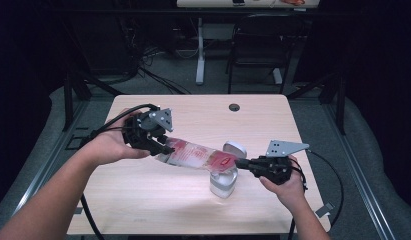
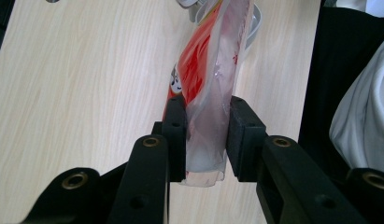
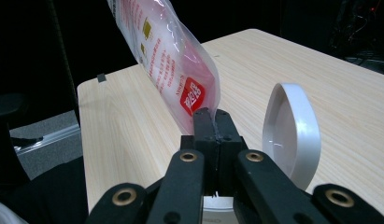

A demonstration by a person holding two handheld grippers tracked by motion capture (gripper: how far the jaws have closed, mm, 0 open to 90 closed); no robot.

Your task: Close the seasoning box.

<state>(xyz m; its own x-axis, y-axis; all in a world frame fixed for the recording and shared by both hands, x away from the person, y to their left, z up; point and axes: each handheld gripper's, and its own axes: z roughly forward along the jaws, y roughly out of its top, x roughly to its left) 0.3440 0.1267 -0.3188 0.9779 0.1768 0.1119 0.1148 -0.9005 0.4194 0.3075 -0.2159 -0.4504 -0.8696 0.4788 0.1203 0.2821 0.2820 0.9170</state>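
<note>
Above the open-lidded white container [image 1: 224, 182], left gripper [image 1: 165, 148] is clamping the red-printed pouch [image 1: 198, 155]; right gripper [image 1: 241, 163] is pinching its lower corner; pouring seemingly not yet begun.

Obstacle: white container [image 1: 223, 182] with raised lid [image 1: 235, 148], right of centre on table [image 1: 143, 200]. Bag [image 1: 198, 155] spans above it. Bare tabletop elsewhere.

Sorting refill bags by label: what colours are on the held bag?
Clear plastic bag with red printing, best seen in the right gripper view.
</note>
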